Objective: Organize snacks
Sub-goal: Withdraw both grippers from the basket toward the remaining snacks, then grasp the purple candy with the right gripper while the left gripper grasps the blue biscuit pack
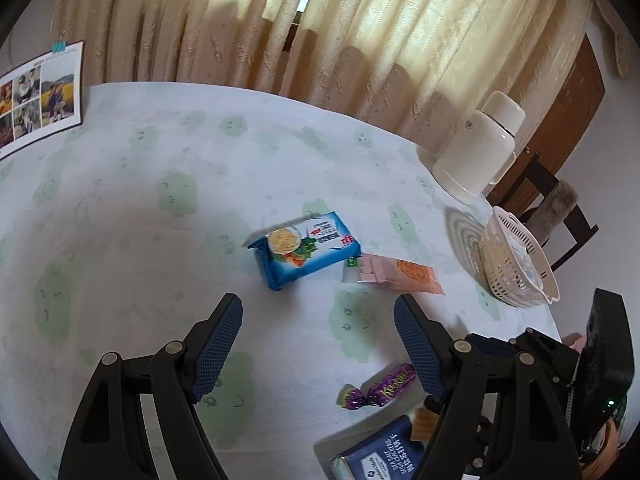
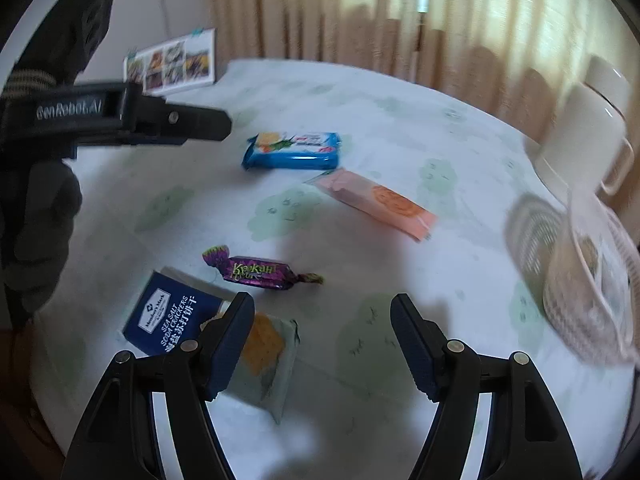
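Several snacks lie on the table. A blue biscuit pack (image 1: 306, 249) (image 2: 294, 151) sits mid-table beside a pink-orange wafer packet (image 1: 394, 274) (image 2: 380, 202). A purple wrapped candy (image 1: 380, 388) (image 2: 256, 270) and a navy soda cracker pack (image 1: 384, 454) (image 2: 176, 314) lie nearer. My left gripper (image 1: 318, 320) hangs open over bare cloth, short of the blue pack. My right gripper (image 2: 322, 320) is open and empty, its left finger over the cracker pack's end. A white slotted basket (image 1: 516, 264) (image 2: 592, 280) stands at the right.
A white thermos jug (image 1: 476, 148) (image 2: 588, 120) stands behind the basket. A photo calendar (image 1: 38, 98) (image 2: 176, 62) leans at the far left by the curtain. A dark chair (image 1: 560, 216) sits past the table's right edge. A gloved hand (image 2: 36, 216) holds the left gripper.
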Demonstrator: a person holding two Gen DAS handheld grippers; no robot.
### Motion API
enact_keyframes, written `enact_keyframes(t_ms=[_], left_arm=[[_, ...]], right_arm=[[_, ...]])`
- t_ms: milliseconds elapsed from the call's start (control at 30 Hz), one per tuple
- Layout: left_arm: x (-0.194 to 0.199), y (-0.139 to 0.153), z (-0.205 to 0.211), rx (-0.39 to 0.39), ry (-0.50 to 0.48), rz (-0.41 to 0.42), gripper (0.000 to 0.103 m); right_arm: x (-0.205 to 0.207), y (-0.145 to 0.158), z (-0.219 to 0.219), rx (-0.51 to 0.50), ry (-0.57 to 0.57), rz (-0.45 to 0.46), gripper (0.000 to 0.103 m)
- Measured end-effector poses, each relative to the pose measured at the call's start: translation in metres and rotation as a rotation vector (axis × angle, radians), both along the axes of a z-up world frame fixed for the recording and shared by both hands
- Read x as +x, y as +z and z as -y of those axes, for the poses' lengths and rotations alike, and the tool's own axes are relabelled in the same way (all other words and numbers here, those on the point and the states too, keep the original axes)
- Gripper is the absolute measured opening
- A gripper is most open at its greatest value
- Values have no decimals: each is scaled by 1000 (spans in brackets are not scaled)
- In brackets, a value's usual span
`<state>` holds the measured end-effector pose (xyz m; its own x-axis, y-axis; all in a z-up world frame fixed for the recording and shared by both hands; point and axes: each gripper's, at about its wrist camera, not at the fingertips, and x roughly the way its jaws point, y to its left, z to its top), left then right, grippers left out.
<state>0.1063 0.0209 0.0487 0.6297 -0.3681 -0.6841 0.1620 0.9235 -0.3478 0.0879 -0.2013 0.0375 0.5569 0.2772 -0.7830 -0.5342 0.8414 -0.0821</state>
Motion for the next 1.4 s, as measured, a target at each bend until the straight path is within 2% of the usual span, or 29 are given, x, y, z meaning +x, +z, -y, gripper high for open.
enact_keyframes(t_ms=[167, 300, 400, 567, 700, 833, 1000, 1133, 1200, 1300, 1400], left_arm=[[1, -4, -6, 7, 16, -3, 75], [-2, -1, -9, -7, 21, 4, 75], [-2, 1, -12, -16, 27, 11, 75], [-3, 1, -13, -20, 30, 12, 75], [-3, 1, -16, -22, 35, 6, 75], [-2, 1, -17, -25, 40, 2, 75], [-1, -2, -17, -20, 44, -4, 75], [1, -7, -19, -19, 55, -15, 75], [2, -8, -19, -17, 60, -20, 75], [5, -12, -18, -10, 65, -28, 75], [8, -17, -17, -3, 70, -38, 75]], right_arm=[[14, -6, -6, -47, 45, -48, 71], [20, -15, -15, -106, 113, -143, 71], [14, -13, -21, -137, 141, -121, 71], [12, -12, -35, -181, 166, -28, 71], [16, -13, -46, -174, 186, 9, 71], [26, -14, -46, -123, 180, -16, 70], [29, -15, -45, -33, 188, -71, 43], [27, -15, -43, 0, 165, -73, 35], [26, -14, -38, 16, 135, -72, 27], [28, -12, -28, 80, 77, -94, 19], [32, -12, -16, 152, 5, -110, 18]])
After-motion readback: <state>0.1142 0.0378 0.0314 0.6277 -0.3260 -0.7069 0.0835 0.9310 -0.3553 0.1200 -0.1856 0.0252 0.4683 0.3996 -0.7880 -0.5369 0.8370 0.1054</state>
